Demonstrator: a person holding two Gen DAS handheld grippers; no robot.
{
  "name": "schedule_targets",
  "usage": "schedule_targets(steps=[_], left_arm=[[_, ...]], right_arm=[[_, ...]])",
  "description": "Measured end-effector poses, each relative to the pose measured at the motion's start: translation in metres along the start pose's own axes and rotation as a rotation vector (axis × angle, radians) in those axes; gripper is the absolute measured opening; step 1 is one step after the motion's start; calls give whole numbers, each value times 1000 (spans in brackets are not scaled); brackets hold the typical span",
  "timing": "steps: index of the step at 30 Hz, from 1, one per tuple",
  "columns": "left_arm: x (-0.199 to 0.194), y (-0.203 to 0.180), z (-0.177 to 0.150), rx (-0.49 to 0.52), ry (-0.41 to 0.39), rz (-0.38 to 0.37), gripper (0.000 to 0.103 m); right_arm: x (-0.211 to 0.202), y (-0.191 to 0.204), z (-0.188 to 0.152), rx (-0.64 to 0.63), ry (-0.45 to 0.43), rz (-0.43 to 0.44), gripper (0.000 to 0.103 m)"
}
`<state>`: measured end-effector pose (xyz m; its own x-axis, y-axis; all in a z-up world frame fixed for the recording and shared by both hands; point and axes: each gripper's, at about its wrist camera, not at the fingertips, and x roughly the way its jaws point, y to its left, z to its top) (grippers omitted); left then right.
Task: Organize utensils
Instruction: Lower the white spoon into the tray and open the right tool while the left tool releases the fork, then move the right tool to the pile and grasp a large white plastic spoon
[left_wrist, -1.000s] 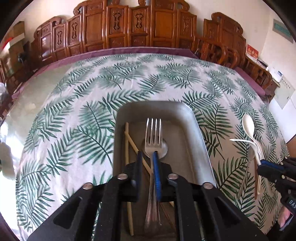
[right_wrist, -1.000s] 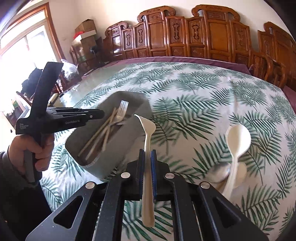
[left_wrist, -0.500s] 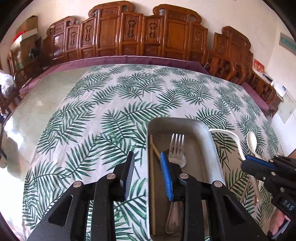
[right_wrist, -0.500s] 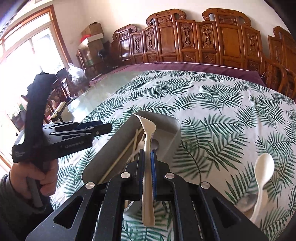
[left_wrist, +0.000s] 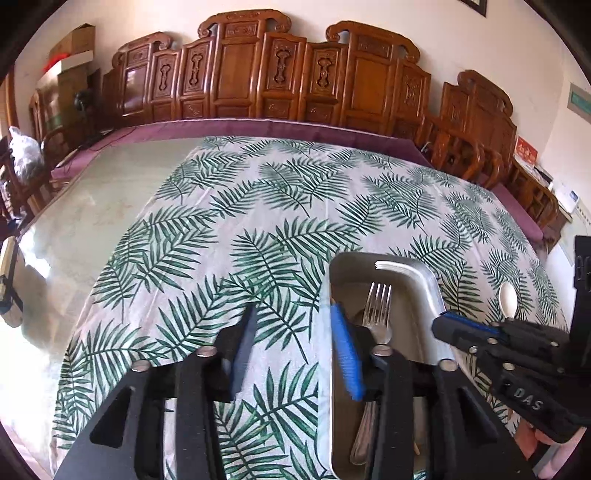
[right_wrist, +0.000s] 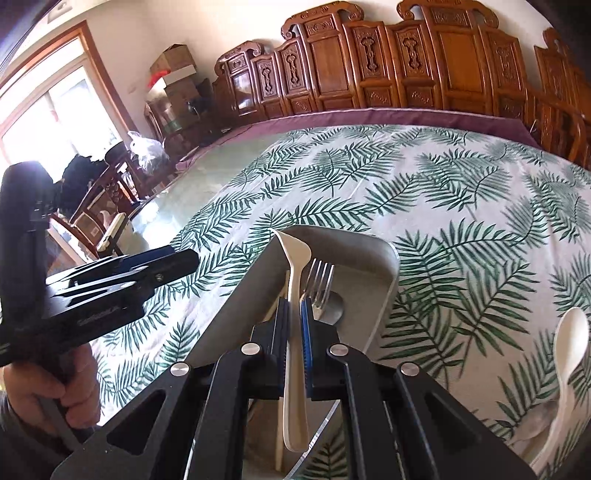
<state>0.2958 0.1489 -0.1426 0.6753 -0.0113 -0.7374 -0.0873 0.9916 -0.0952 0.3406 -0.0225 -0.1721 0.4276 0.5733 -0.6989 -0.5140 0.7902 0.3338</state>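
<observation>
Partly, right gripper hides the chopsticks in the tray.

Black hand-held gripper, blue finger pads, silver screws, grey sleeve

Fork handle hidden behind hand-held gripper

"das" on right gripper body; left gripper lettering blurred, perhaps unreadable.
</observation>
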Motion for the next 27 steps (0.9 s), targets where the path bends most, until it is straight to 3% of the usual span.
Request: schedule_targets(steps=[3,5,8,15,22,27], left_arm=[[-3,4,1,-9,-7,6,46],[-5,7,2,-16,-14,11,58],[-6,9,3,-22,-21,16,60],[-9,5,4,-4,-35,27,82],[-8,1,4,2,-40,33,84],[-8,-8,3,9,-42,19,84]], right_arm=[[11,0,1,27,19,3,8],[18,-1,1,44,30,6,8],[27,2,-1,53,45,-13,8],[38,0,-9,81,81,1,10],[27,5,-14,24,73,34,12],[-15,-2,-19,-50,13,14,12]])
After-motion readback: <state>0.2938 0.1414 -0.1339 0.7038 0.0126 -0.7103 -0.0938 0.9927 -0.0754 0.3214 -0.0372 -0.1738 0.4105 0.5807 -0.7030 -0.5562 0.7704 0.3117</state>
